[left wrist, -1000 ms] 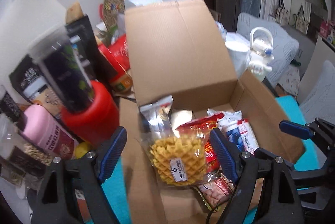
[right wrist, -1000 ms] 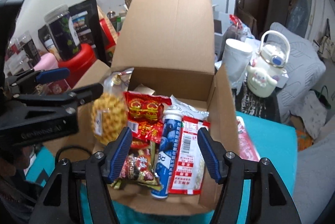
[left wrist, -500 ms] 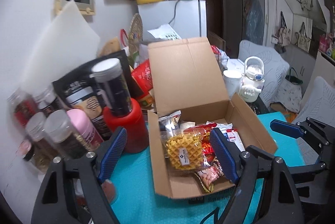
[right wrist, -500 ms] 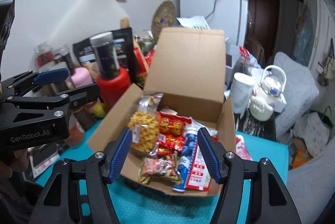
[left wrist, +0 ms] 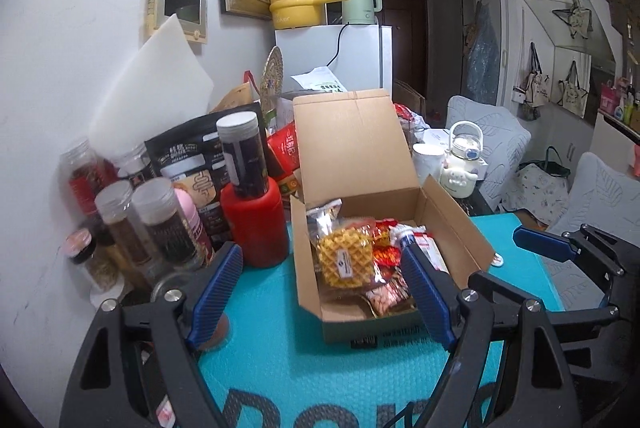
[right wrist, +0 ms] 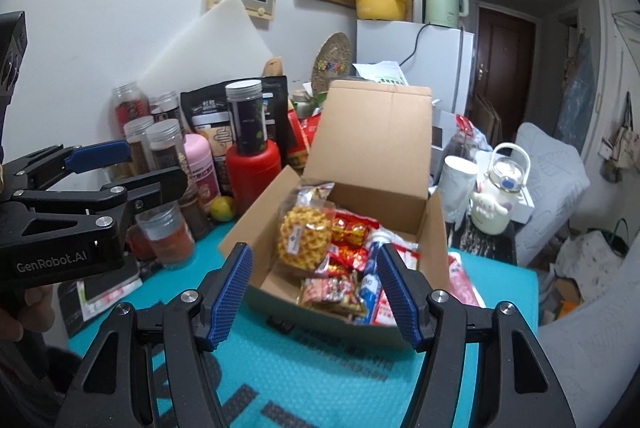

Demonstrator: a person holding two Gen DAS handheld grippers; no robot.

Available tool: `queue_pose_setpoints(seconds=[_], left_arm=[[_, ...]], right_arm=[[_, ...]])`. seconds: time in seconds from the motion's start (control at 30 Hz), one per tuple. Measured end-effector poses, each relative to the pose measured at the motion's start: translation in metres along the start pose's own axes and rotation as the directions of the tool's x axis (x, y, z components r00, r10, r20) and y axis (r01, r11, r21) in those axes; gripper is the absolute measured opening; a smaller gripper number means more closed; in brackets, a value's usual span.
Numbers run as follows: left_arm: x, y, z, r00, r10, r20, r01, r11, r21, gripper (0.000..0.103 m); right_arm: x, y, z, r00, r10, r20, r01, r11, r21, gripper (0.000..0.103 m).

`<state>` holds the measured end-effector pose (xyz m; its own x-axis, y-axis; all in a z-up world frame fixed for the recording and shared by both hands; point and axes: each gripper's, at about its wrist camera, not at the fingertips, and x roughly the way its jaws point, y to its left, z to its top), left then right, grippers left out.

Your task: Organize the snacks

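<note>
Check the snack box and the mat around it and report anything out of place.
One red-and-white packet lies on the teal mat just outside the right wall of the cardboard box, while the other snacks, including the waffle bag, sit inside. Both hand-held grippers are open and empty.

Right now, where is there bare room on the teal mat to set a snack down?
Bare teal mat lies in front of the cardboard box, toward both grippers. Left of the box it is crowded: red canister, jars, lemon.
</note>
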<state>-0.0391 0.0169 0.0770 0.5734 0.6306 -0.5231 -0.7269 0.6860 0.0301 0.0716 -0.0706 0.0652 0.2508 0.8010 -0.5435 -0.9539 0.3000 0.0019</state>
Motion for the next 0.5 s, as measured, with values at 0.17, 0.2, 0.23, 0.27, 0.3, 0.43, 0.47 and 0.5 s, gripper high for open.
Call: queue_pose_setpoints(seconds=[0.17,0.2,0.23,0.27,0.3,0.43,0.47,0.5], left_arm=[[-0.013,-0.003,-0.02,0.999,-0.027,-0.017,0.027,1.0,0.01,0.082],[-0.014,-0.003,-0.024,0.999,-0.028,-0.019,0.029,1.0,0.012,0.082],[-0.017,-0.003,-0.028,0.999,-0.031,-0.02,0.031,0.999,0.013,0.082],[-0.018,-0.004,-0.032,0.999,-0.038,-0.021,0.038,0.999,0.018,0.082],[-0.019,-0.004,-0.036,0.999,-0.042,-0.023,0.043,0.999,0.021,0.082],[-0.017,-0.006,-0.051,0.996,-0.075,-0.045,0.076,0.997,0.03,0.082],[-0.017,-0.006,-0.055,0.995,-0.081,-0.053,0.083,0.996,0.03,0.082],[-0.017,-0.007,-0.058,0.994,-0.088,-0.059,0.09,0.995,0.03,0.082]], right_arm=[[-0.014,0.003,-0.018,1.0,-0.021,-0.001,0.021,1.0,0.016,0.065],[-0.016,0.004,-0.021,1.0,-0.027,-0.001,0.027,0.999,0.018,0.067],[-0.018,0.005,-0.025,0.999,-0.033,0.0,0.033,0.999,0.022,0.067],[-0.021,0.006,-0.029,0.999,-0.041,0.001,0.041,0.999,0.031,0.068],[-0.022,0.006,-0.032,0.999,-0.049,0.0,0.049,0.998,0.04,0.068],[-0.027,0.008,-0.047,0.996,-0.091,-0.008,0.091,0.994,0.063,0.068],[-0.029,0.009,-0.052,0.995,-0.1,-0.013,0.101,0.992,0.073,0.068],[-0.029,0.009,-0.055,0.994,-0.104,-0.016,0.105,0.991,0.079,0.068]])
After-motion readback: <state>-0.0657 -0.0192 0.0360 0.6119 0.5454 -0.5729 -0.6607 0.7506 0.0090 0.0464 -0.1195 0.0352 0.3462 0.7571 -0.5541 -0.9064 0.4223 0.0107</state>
